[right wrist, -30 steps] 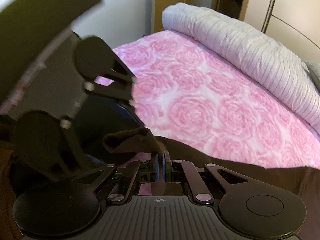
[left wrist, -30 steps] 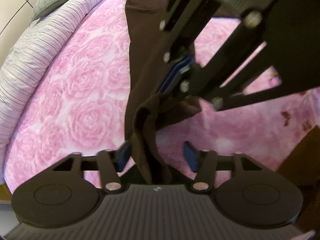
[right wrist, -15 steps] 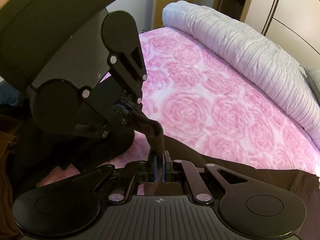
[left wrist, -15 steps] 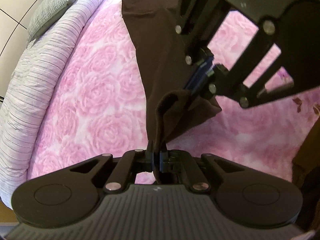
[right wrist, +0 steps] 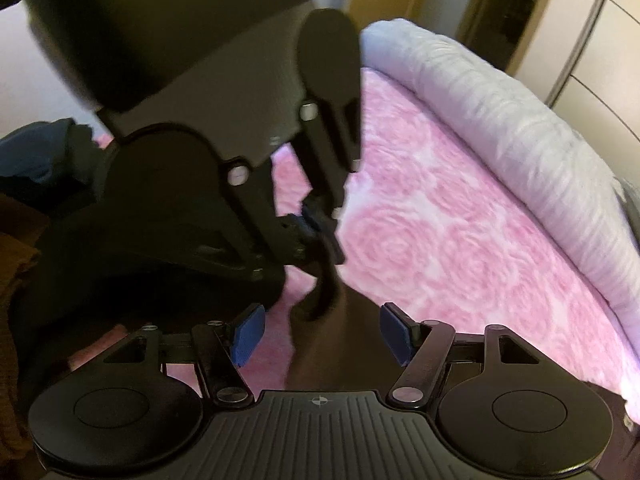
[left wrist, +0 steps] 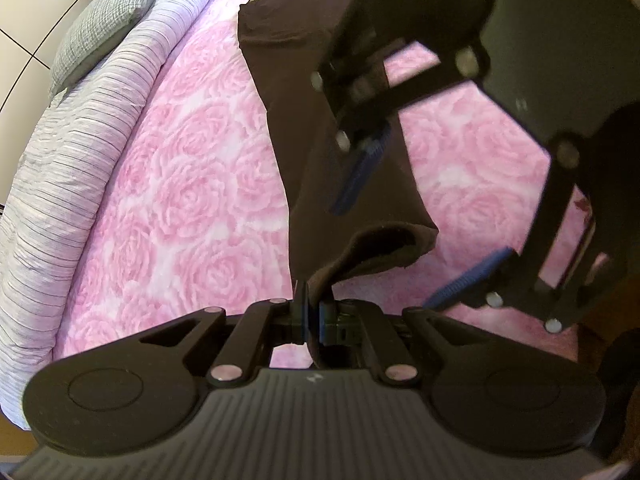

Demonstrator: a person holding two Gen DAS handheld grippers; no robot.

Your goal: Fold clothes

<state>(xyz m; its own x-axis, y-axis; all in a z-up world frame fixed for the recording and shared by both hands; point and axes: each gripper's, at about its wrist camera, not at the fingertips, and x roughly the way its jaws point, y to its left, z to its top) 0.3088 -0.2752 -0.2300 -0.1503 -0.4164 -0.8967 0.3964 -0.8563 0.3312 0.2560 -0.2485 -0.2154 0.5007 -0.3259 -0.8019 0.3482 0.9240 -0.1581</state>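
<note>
A dark brown garment (left wrist: 320,92) lies stretched along the pink rose bedspread (left wrist: 192,184). My left gripper (left wrist: 314,314) is shut on the garment's near corner, which folds up into the jaws. My right gripper (right wrist: 322,332) is open with its blue pads (right wrist: 248,332) wide apart, and the brown cloth (right wrist: 320,344) lies loose between them. In the left wrist view the right gripper (left wrist: 420,216) hovers open above the garment. In the right wrist view the left gripper (right wrist: 320,224) is just ahead, pinching the cloth.
A rolled pale striped duvet (left wrist: 72,168) runs along the far side of the bed, also in the right wrist view (right wrist: 500,132). A grey pillow (left wrist: 108,12) lies beyond it. Dark clothes (right wrist: 36,160) are piled at the left. Wardrobe doors (right wrist: 592,40) stand behind.
My left gripper closed on the garment's corner. My right gripper then let go of the cloth and opened wide.
</note>
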